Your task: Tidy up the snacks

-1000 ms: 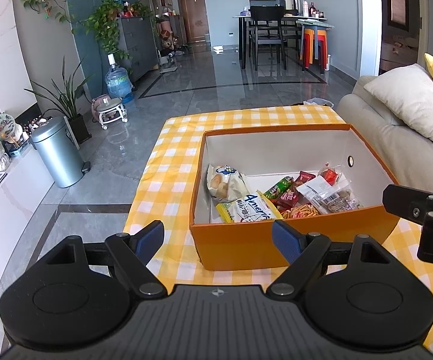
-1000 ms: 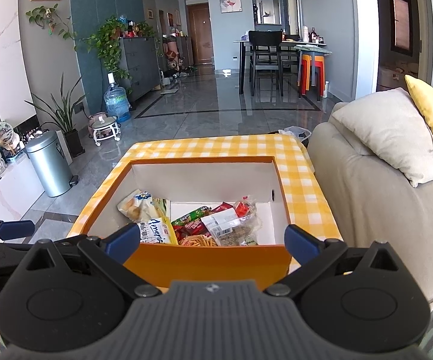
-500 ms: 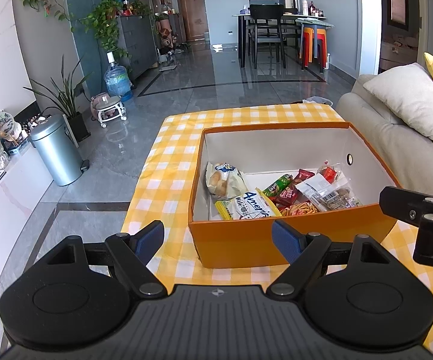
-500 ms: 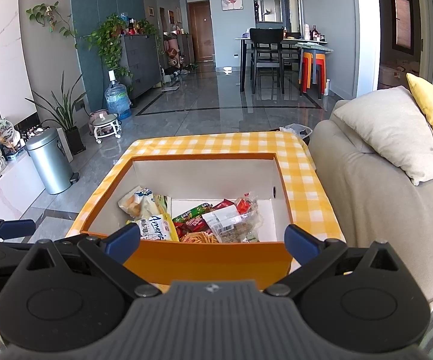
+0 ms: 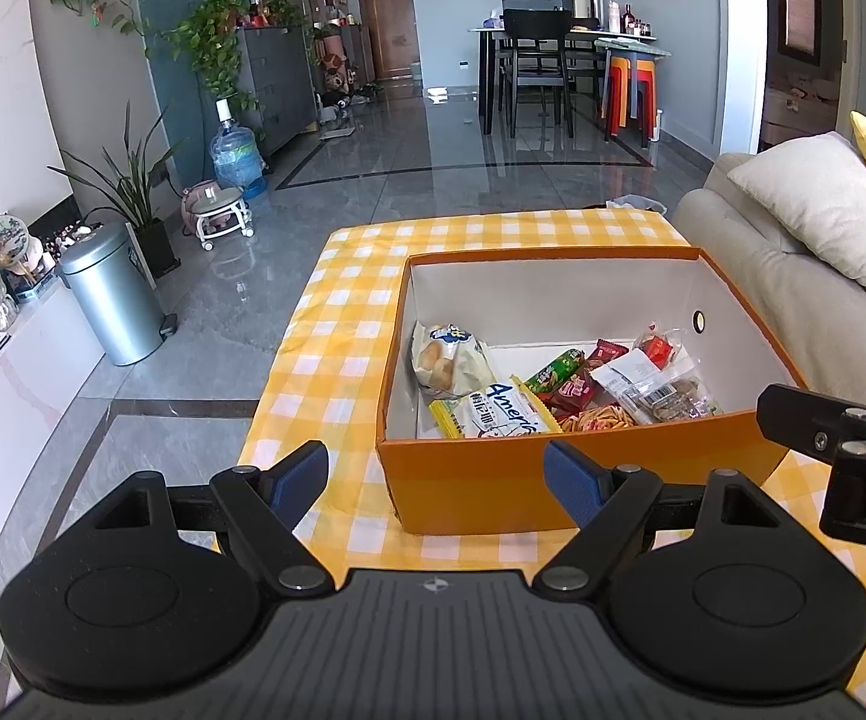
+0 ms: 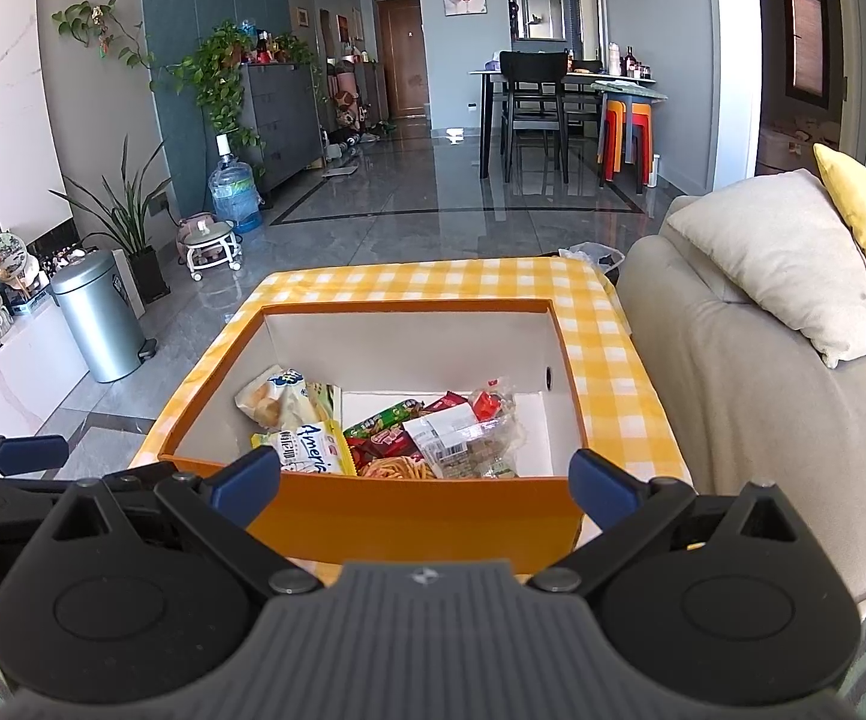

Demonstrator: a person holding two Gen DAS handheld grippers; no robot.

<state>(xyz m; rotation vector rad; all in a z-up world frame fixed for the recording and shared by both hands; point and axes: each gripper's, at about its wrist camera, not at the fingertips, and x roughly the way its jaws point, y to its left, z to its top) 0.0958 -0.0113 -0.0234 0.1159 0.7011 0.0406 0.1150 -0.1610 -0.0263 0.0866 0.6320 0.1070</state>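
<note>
An orange box (image 5: 565, 480) (image 6: 421, 510) with a white inside stands on the yellow checked tablecloth (image 5: 343, 324) (image 6: 613, 360). Several snack packets lie in its near half: a bread bag (image 5: 448, 357) (image 6: 271, 399), a white and yellow biscuit pack (image 5: 493, 411) (image 6: 307, 450), red and green wrappers (image 5: 571, 381) (image 6: 391, 429) and a clear bag (image 5: 661, 387) (image 6: 469, 438). My left gripper (image 5: 436, 474) is open and empty, just short of the box's near left corner. My right gripper (image 6: 424, 483) is open and empty in front of the box's near wall.
A grey sofa (image 5: 793, 276) (image 6: 733, 360) with a beige cushion (image 6: 781, 258) lies right of the table. On the floor to the left stand a steel pedal bin (image 5: 112, 294) (image 6: 100, 315), plants and a water bottle (image 5: 235, 153). The dining table (image 6: 559, 96) is far behind.
Both grippers have drawn back a little from the box, which now sits slightly farther off in each view. Both stay open and empty.
</note>
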